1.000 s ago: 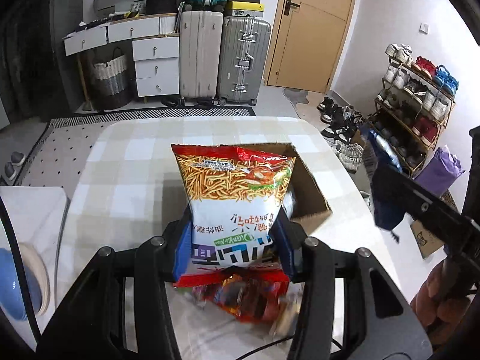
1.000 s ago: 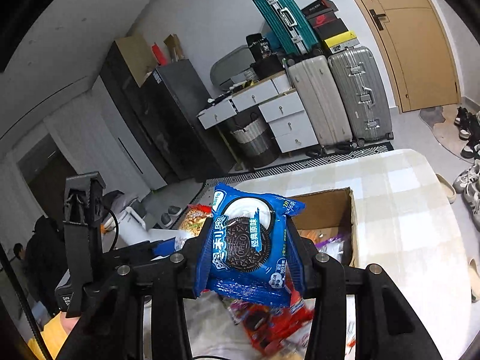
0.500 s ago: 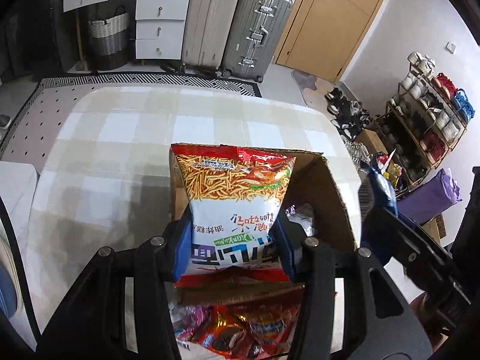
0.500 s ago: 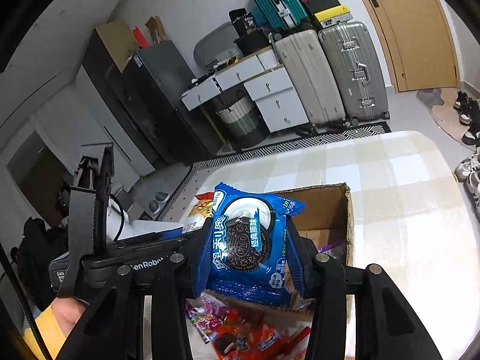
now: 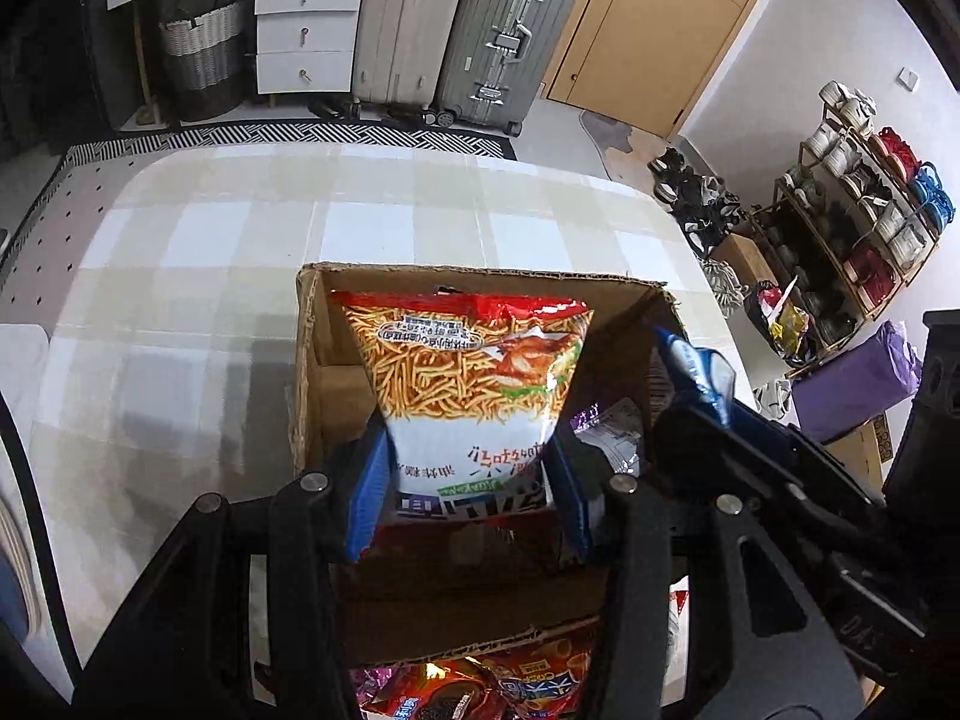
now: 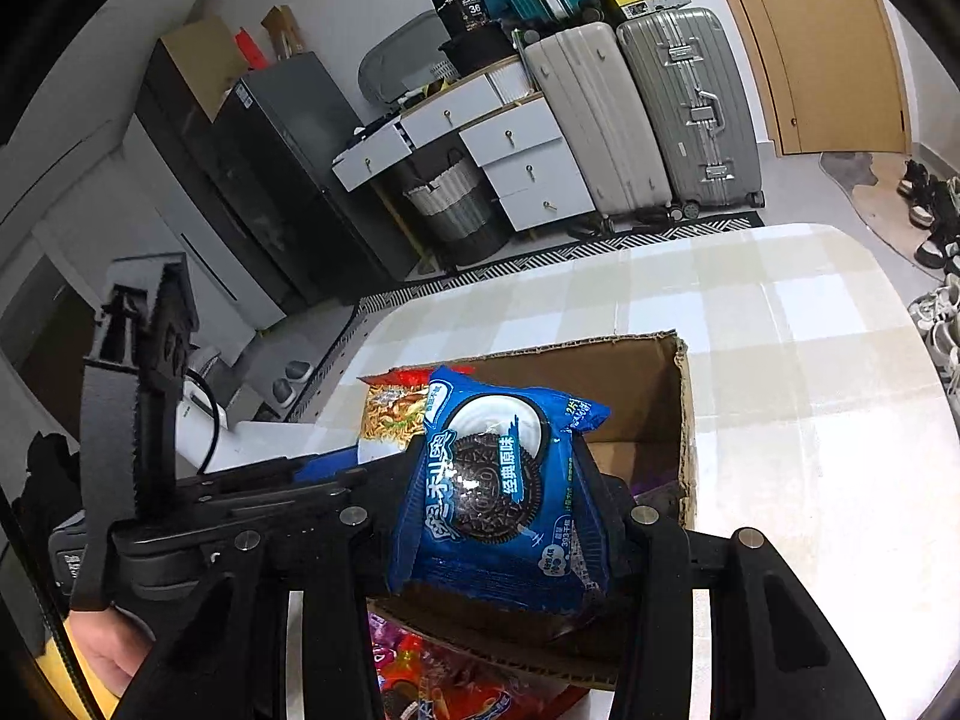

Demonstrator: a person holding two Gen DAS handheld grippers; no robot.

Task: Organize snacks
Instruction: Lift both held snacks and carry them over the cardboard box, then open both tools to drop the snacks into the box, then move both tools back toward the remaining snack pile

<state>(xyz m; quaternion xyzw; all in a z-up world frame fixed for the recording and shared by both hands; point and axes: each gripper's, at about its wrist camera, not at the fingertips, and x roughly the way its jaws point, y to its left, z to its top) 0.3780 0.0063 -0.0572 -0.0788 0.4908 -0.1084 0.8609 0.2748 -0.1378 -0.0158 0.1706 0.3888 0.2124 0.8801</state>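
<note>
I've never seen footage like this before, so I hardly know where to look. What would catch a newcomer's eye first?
Probably the two bright snack packs, each pinched between a pair of black fingers: a red and white bag of noodle sticks in the left gripper and a blue Oreo pack in the right gripper. Both hang over an open cardboard box on a table with a checked cloth. More wrappers lie in front of the box.

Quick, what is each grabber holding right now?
Left gripper: closed on the noodle snack bag, over the cardboard box.
Right gripper: closed on the blue cookie pack.
</note>
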